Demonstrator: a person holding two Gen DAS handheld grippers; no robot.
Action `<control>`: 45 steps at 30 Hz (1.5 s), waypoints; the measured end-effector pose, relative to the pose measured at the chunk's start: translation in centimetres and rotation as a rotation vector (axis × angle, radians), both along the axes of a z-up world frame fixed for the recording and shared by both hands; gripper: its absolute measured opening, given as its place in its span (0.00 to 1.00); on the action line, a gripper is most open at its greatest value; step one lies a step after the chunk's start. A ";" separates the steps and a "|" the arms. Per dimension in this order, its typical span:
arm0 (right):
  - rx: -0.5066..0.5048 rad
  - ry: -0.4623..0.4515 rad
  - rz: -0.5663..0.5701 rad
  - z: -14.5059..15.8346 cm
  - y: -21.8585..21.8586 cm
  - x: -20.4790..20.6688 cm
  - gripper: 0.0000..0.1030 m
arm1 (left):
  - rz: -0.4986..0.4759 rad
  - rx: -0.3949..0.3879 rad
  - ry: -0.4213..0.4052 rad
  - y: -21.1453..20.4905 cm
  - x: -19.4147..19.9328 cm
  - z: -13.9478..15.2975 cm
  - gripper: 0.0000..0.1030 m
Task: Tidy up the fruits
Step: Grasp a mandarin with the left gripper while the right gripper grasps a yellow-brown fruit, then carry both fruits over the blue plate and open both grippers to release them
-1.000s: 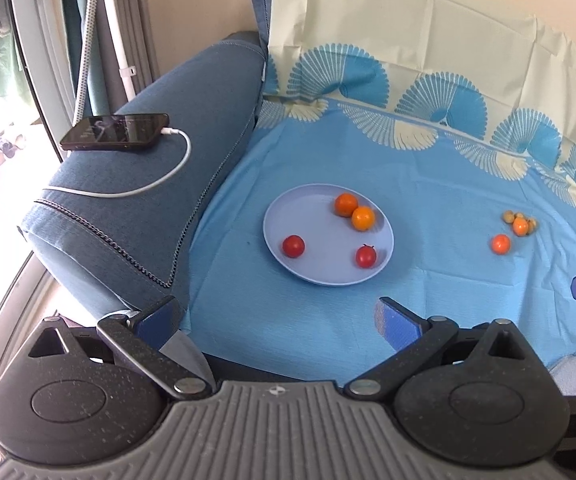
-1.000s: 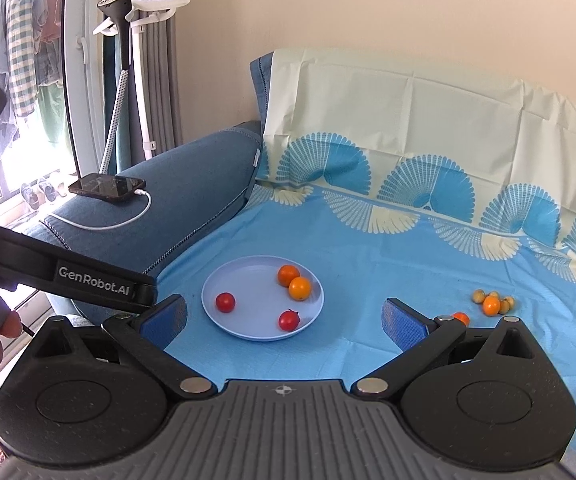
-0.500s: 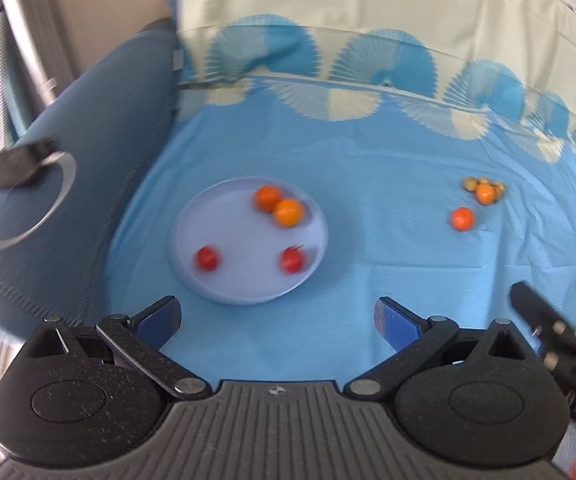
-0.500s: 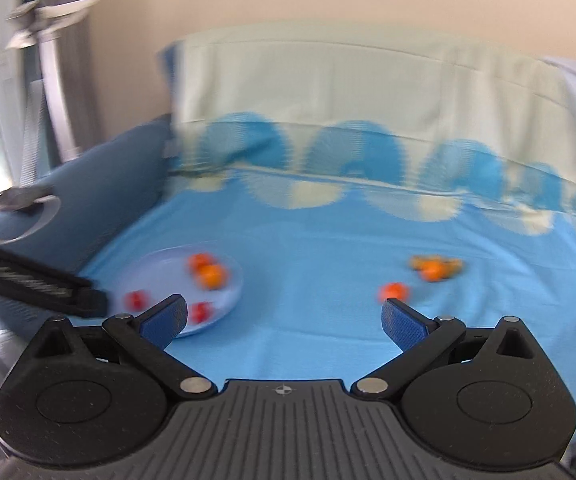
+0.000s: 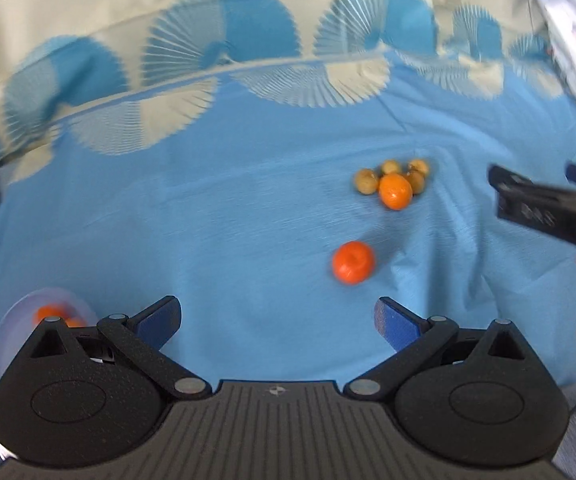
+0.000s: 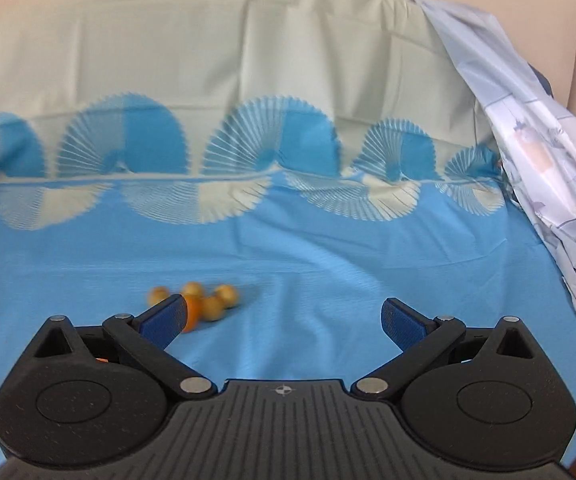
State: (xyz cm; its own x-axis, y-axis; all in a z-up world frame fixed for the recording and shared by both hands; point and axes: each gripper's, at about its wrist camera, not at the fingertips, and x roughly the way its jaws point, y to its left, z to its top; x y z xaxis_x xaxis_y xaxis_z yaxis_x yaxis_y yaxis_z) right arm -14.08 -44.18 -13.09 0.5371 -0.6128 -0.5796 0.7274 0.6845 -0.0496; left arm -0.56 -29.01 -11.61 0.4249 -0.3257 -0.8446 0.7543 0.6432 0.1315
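Observation:
A lone orange fruit (image 5: 353, 262) lies on the blue sheet, just ahead and right of my open, empty left gripper (image 5: 275, 320). Behind it another orange fruit (image 5: 395, 191) sits against a cluster of small yellow-brown fruits (image 5: 368, 181). The pale plate (image 5: 11, 320) with orange fruits (image 5: 47, 313) is at the lower left edge, partly hidden by my left gripper. In the right wrist view my right gripper (image 6: 283, 318) is open and empty; the yellow-brown cluster (image 6: 211, 300) and an orange fruit (image 6: 192, 312) lie by its left finger. The right gripper also shows in the left wrist view (image 5: 548, 210).
The blue sheet (image 6: 328, 264) with a fan pattern covers the seat and the pale backrest (image 6: 247, 48). A crumpled light patterned cloth (image 6: 548, 168) hangs at the right side.
Both grippers have swung right, away from the plate and toward the loose fruits. The plate has slid to the left edge of the left wrist view and out of the right wrist view.

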 end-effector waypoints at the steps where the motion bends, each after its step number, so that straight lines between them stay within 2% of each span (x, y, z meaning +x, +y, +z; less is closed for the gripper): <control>1: 0.003 0.011 0.003 -1.2 -1.3 0.8 0.99 | -0.012 0.013 0.004 -1.2 0.4 -1.0 1.00; 6: 0.042 0.071 0.077 -6.7 -6.5 4.9 0.94 | -0.043 0.073 0.037 -5.9 2.3 -5.5 1.00; 9: 0.093 0.095 0.177 -8.7 -7.6 7.0 0.91 | -0.071 0.103 0.038 -7.3 3.2 -7.4 1.00; 10: 0.101 0.089 0.209 -9.0 -7.5 7.4 0.88 | -0.079 0.110 0.037 -7.5 3.5 -7.8 1.00; 16: 0.040 0.076 0.352 -8.5 -5.4 9.3 0.88 | -0.089 0.081 0.076 -7.0 4.8 -8.6 0.99; 17: 0.026 0.074 0.363 -8.6 -5.2 9.5 0.88 | -0.093 0.070 0.082 -6.8 4.8 -8.6 0.95; 18: 0.021 0.059 0.366 -8.5 -5.2 9.5 0.86 | -0.097 0.051 0.096 -6.5 4.8 -8.5 0.81; 19: 0.034 0.053 0.371 -8.5 -5.3 9.6 0.70 | -0.103 0.028 0.122 -6.3 4.8 -8.3 0.70; 20: 0.060 0.037 0.391 -8.4 -5.3 9.5 0.59 | -0.116 0.013 0.147 -6.3 4.6 -8.0 0.49; 21: 0.052 0.046 0.378 -8.2 -5.1 9.5 0.42 | -0.127 0.010 0.149 -6.4 4.3 -7.8 0.39; 23: 0.065 0.079 0.346 -7.9 -4.6 9.2 0.30 | -0.142 0.004 0.103 -6.6 3.6 -7.5 0.39; 26: 0.082 0.048 0.297 -8.2 -3.7 7.5 0.29 | -0.149 0.003 0.083 -6.5 3.4 -7.6 0.38; 27: 0.065 0.050 0.292 -8.3 -3.3 7.2 0.25 | -0.141 -0.004 0.083 -6.3 3.4 -7.3 0.38; 30: 0.070 0.034 0.232 -7.2 -3.4 6.1 0.25 | -0.125 -0.039 0.042 -5.2 2.8 -5.0 0.38; 35: 0.069 -0.077 0.156 -1.5 -1.9 2.2 0.25 | -0.087 -0.136 -0.003 -1.5 1.6 1.0 0.38; 40: 0.040 -0.146 0.210 4.1 4.9 -1.7 0.25 | -0.035 -0.185 -0.079 3.9 -0.8 6.5 0.38; 45: 0.101 -0.193 0.334 8.0 13.5 -3.7 0.25 | 0.034 -0.179 -0.106 11.5 -3.2 10.5 0.38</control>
